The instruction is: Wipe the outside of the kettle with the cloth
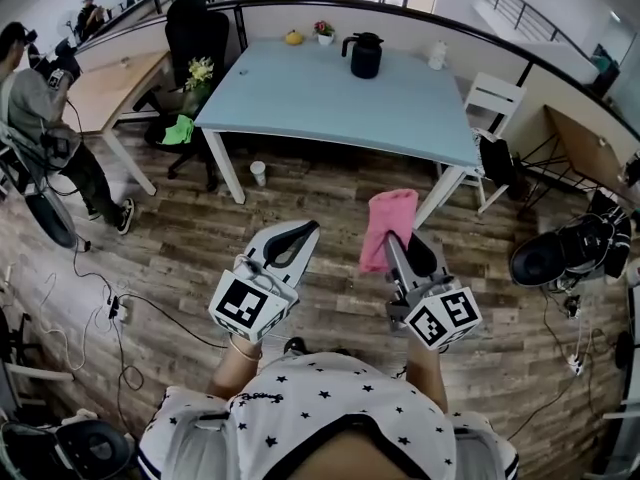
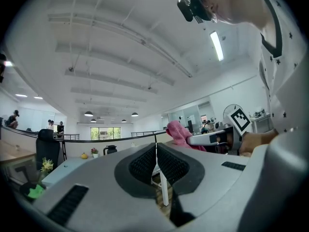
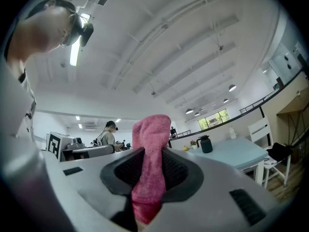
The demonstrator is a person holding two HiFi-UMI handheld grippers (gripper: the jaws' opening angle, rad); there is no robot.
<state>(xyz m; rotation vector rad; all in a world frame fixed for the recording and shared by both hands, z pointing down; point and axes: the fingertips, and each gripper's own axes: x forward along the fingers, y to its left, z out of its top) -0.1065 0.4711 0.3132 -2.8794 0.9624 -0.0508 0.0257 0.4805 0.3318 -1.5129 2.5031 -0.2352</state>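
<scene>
Pink cloth (image 1: 388, 230) clamped in the right tool (image 1: 402, 246), left tool (image 1: 303, 234) closed empty, kettle (image 1: 365, 55) on the table (image 1: 330, 108)

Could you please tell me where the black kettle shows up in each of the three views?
Head view: kettle at top centre, on the far side of the pale blue table.
Left gripper view: kettle small, left of centre, left of the shut jaws.
Right gripper view: kettle right of centre, right of the gripped pink cloth.
Shared landmark: the pale blue table.
</scene>
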